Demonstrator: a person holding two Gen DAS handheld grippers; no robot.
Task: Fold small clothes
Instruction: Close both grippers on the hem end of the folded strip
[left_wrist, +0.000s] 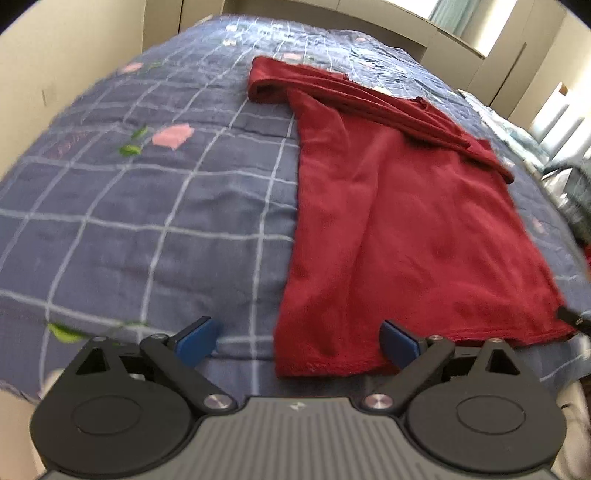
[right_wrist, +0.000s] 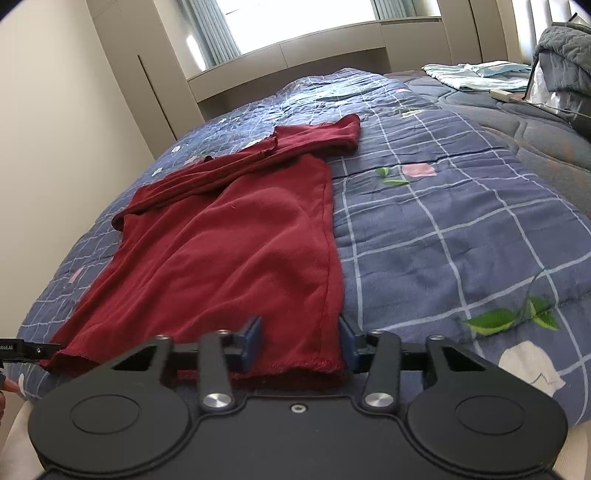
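Note:
A dark red fleece garment (left_wrist: 399, 229) lies flat on the blue checked quilt (left_wrist: 147, 206), its sleeves folded across the far end. My left gripper (left_wrist: 299, 343) is open, its jaws straddling the garment's near left hem corner. In the right wrist view the same garment (right_wrist: 229, 251) runs away from me. My right gripper (right_wrist: 301, 343) is open, with the near right hem corner lying between its blue pads (right_wrist: 253, 339). The tip of the other gripper (right_wrist: 33, 349) shows at the garment's far hem corner.
The quilt (right_wrist: 461, 236) covers a bed that drops off at the near edge. A wall (right_wrist: 55, 129) runs along one side. Grey bedding (right_wrist: 569, 66) and light folded cloth (right_wrist: 476, 75) lie at the far right. Cabinets and a window stand behind the bed.

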